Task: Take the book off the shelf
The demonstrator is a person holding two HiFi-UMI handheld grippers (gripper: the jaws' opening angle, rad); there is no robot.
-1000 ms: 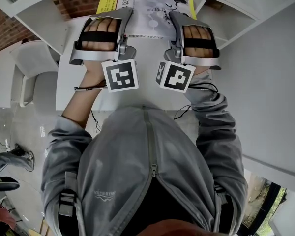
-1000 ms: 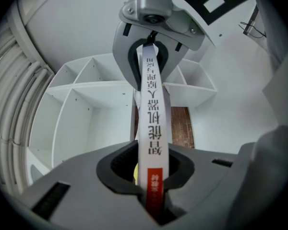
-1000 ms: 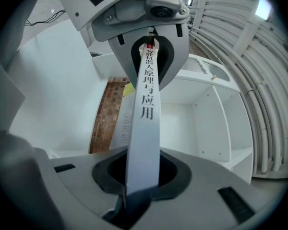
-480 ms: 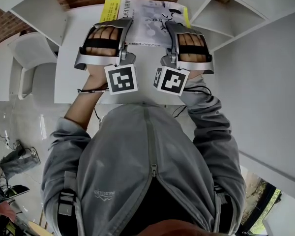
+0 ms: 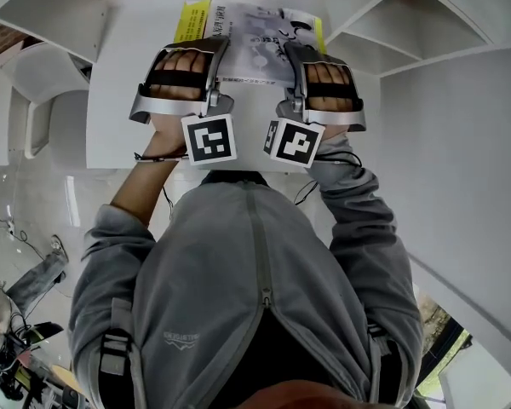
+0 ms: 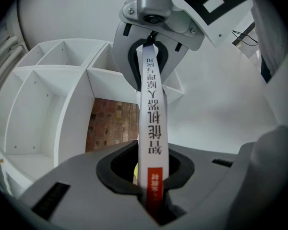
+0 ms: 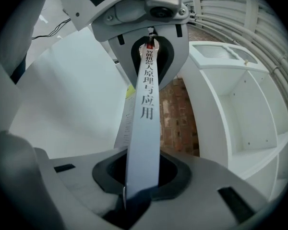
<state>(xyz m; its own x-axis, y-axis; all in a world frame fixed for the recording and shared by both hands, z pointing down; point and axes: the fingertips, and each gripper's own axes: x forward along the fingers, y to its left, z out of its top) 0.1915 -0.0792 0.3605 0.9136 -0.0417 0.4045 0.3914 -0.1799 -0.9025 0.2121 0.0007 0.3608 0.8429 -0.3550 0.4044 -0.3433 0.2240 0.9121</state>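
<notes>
The shelf (image 5: 392, 41) blocks the right side; open table (image 5: 111, 75) lies left.

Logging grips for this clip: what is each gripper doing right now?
Left gripper: closed on the book, at its spine.
Right gripper: closed on the same book.

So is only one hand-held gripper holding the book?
No, the left hand-held gripper and the right hand-held gripper both clamp the book.

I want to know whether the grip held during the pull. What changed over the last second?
The book, the left gripper and the right gripper sit slightly lower in the head view, so the cover's far edge, cut off before, now shows; the view itself may have shifted too. Nothing was taken up or let go. Unchanged: both grippers clamp the book's spine, side by side.
</notes>
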